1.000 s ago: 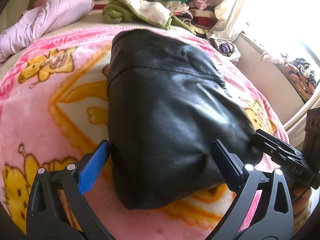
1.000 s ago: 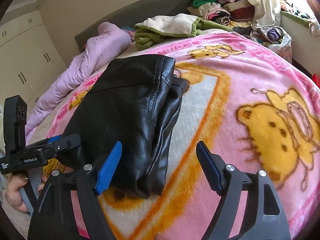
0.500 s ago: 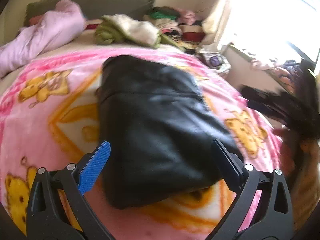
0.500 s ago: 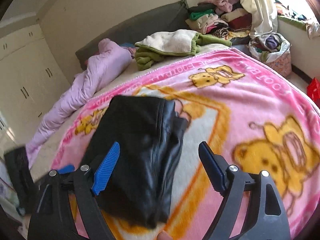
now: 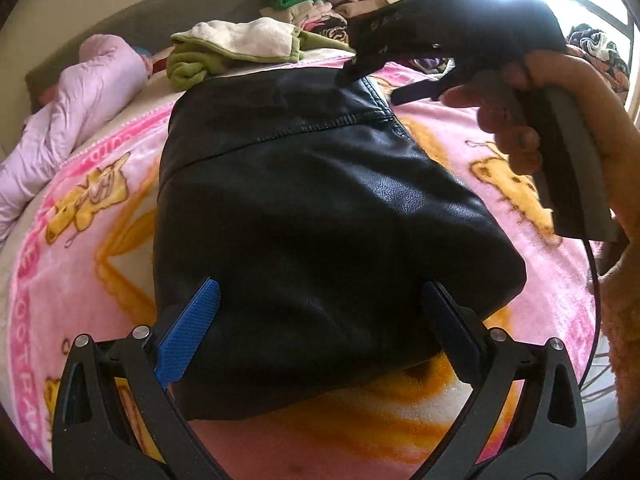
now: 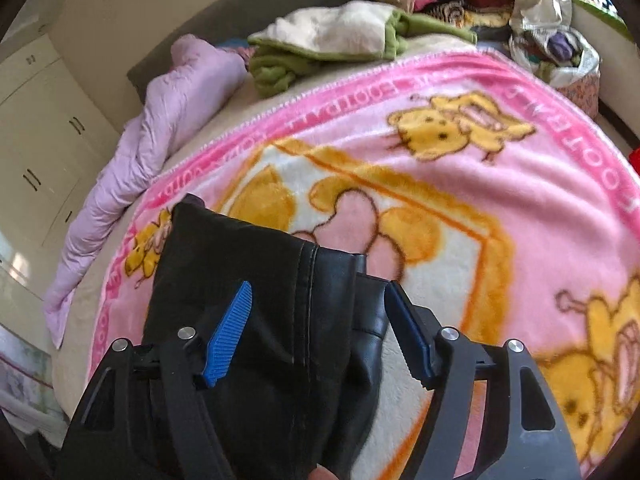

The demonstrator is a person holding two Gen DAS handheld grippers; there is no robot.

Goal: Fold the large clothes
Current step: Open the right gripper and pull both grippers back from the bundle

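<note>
Jacket (image 5: 312, 208) lies folded on the bed's pink blanket (image 6: 500, 208); right tool (image 6: 316, 332) has swung to its far edge, jaws closing around it, left tool (image 5: 320, 320) wide, so another fold looks near.

The near edge of the black jacket (image 5: 320, 216) drops behind the left tool (image 5: 320, 312) in the left wrist view, so no idea how that hem lies. In the right wrist view the jacket (image 6: 256, 264) runs off the bottom of the frame, with the right tool (image 6: 318, 328) closing around its fold; can't tell if the pads actually press on it yet. The right hand (image 5: 560, 120) is backlit by the window and half cut off at the edge. The clothes pile (image 5: 312, 4) at the back is too small and jumbled to sort into separate pieces. The pink blanket (image 6: 440, 160) spills past the frame on the right.
</note>
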